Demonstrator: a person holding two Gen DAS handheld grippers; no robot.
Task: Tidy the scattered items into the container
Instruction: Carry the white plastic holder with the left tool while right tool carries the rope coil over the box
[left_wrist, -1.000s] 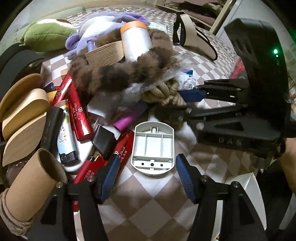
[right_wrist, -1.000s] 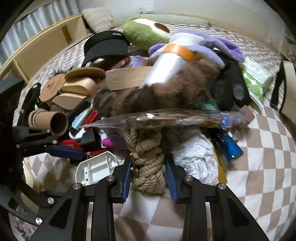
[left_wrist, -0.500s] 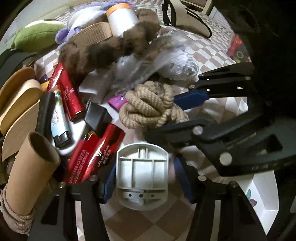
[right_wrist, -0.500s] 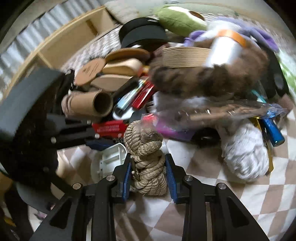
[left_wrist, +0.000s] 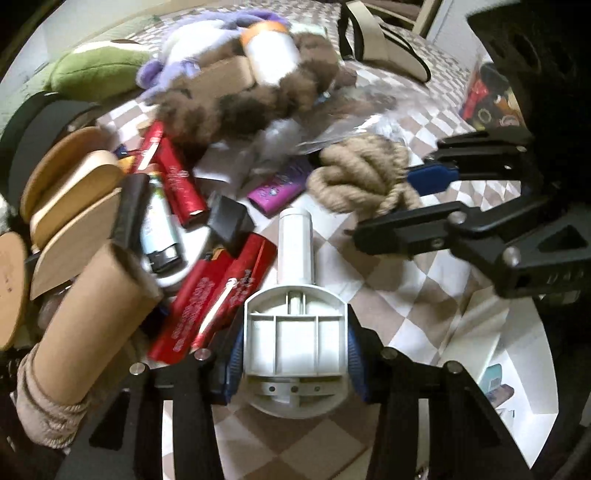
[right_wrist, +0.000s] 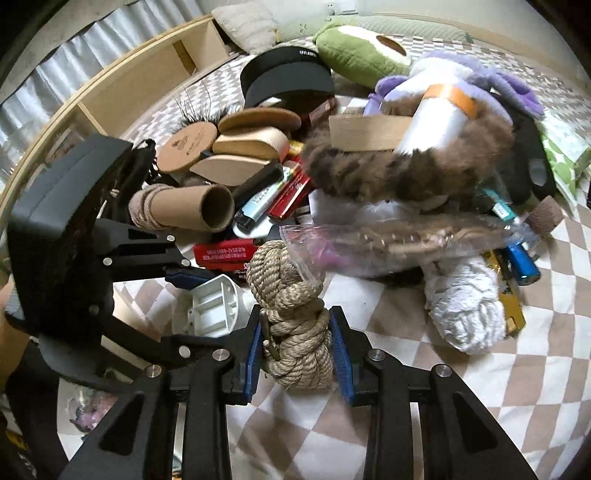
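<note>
Grippers on both sides are loaded as I look down my two cameras. My left gripper (left_wrist: 293, 356) has its blue pads pressed against the two sides of a white plastic holder (left_wrist: 295, 339), whose ribbed hollow side faces the lens and whose stubby white neck points away toward the pile. My right gripper (right_wrist: 297, 356) is pinching a knotted bundle of tan rope (right_wrist: 291, 314), the knot standing up between the pads and reaching above them. In the left view I can see that same rope (left_wrist: 364, 177) gripped by the right tool, which comes in from the right edge of the picture. Both held things sit over a bedspread (right_wrist: 461, 402) in brown and white checks, near the front edge of a heap of clutter. In that heap, close to the left tool, lie a cardboard tube (left_wrist: 85, 306) wound with cord at one end, several red packets (left_wrist: 218, 295) and a lighter (left_wrist: 159, 229). Farther back I make out wooden brush backs (right_wrist: 240, 155), a brown furry piece (right_wrist: 399, 173) draped round a white bottle with an orange cap (right_wrist: 436, 122), a purple plush toy (right_wrist: 498, 85), a green avocado plush (right_wrist: 358, 51) and a black visor (right_wrist: 288, 77). A clear plastic bag (right_wrist: 399, 240) lies just behind the rope, with a white fluffy cloth (right_wrist: 465, 306) and a blue cylinder (right_wrist: 521, 262) to its right. I cannot pick out the container with any certainty in either view.
</note>
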